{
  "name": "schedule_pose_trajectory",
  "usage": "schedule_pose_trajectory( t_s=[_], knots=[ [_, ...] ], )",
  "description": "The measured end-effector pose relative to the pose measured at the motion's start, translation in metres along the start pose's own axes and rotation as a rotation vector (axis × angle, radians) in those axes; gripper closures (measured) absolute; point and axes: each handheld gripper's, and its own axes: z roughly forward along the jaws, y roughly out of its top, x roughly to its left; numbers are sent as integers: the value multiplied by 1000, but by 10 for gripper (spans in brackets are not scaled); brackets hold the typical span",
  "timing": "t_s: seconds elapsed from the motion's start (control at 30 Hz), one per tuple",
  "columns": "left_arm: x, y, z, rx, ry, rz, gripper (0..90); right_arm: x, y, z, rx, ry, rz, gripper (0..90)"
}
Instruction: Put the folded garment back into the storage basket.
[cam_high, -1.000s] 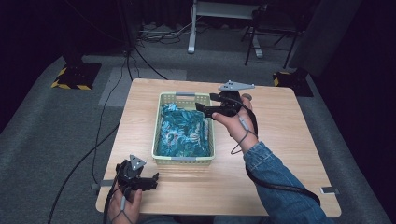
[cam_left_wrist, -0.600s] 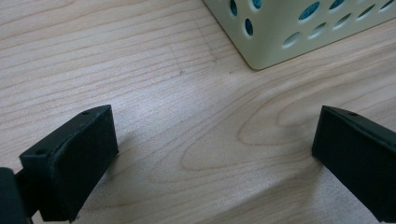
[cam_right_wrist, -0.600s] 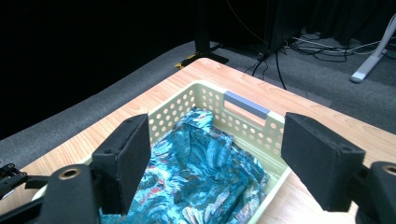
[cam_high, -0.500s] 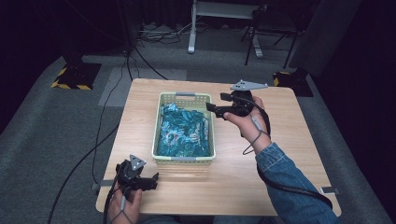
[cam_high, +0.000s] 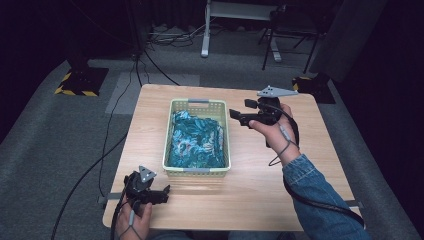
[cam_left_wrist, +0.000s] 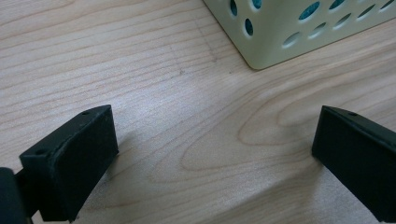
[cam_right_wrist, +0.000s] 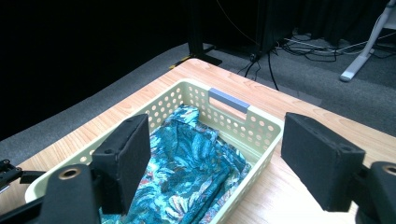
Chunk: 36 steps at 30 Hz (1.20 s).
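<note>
A pale green perforated basket (cam_high: 220, 107) stands in the middle of the wooden table (cam_high: 270, 195) and holds a folded teal patterned cloth (cam_high: 195, 142). My right gripper (cam_high: 236, 116) hovers just off the basket's right rim, pointing left toward it, open with nothing between its jaws. In the right gripper view the gripper (cam_right_wrist: 219, 149) looks over the basket (cam_right_wrist: 261, 128) and the cloth (cam_right_wrist: 196, 172). My left gripper (cam_high: 162, 193) rests low at the table's near left corner, open and holding nothing. In the left gripper view the gripper (cam_left_wrist: 210, 154) faces bare wood, with a basket corner (cam_left_wrist: 275, 37) ahead.
The table's right half and near strip are bare wood. Grey carpet surrounds the table, with black cables (cam_high: 107, 145) running on the left. A white desk leg (cam_high: 206, 30) and yellow-black striped blocks (cam_high: 80, 80) stand at the back.
My right gripper has moved right, from above the basket's far right part to beside its right rim, still open. The left gripper has stayed put.
</note>
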Motion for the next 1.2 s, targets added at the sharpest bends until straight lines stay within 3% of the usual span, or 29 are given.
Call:
schedule_pose_trajectory(
  t_s=[1.2],
  knots=[
    [0,0,0,-1,-1,-1,3,-43,-18,-46,-15,-59,32,234]
  ],
)
